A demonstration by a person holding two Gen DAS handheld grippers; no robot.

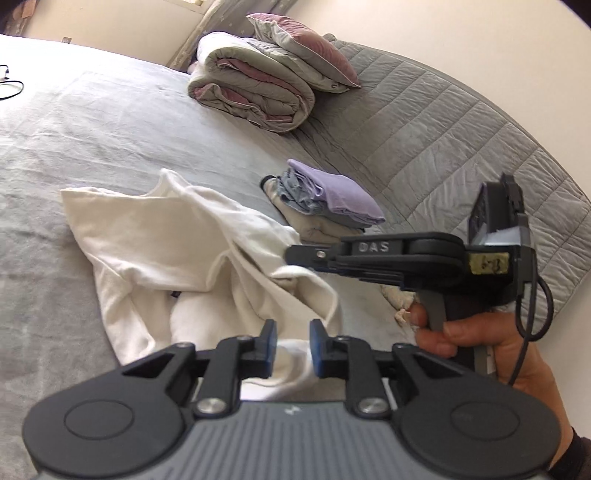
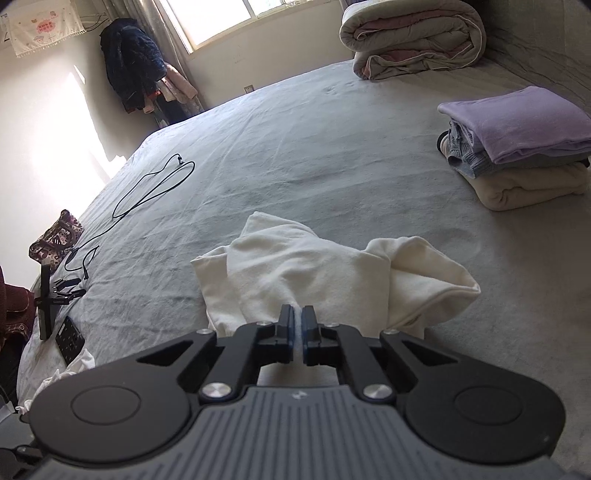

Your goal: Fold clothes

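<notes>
Right gripper (image 2: pixel 298 325): jaws pinched tight on a fold of the white shirt (image 2: pixel 314 273). Left gripper (image 1: pixel 293 349): jaws partly apart over the shirt, gripping nothing. White shirt: crumpled on the grey bedsheet (image 2: pixel 332 155). Stack of folded clothes (image 2: pixel 517 147): beyond it, apart. Rolled quilt (image 2: pixel 413 37): far end of bed.

We look from the left wrist camera low along its gripper (image 1: pixel 292 349), close over the white garment (image 1: pixel 166 236), facing the headboard (image 1: pixel 443 122) at two o'clock. From the right wrist camera we face the window (image 2: pixel 229 18) at twelve o'clock. Both views share the garment, the folded stack (image 2: pixel 517 147) and the rolled duvet (image 1: pixel 251 88).
</notes>
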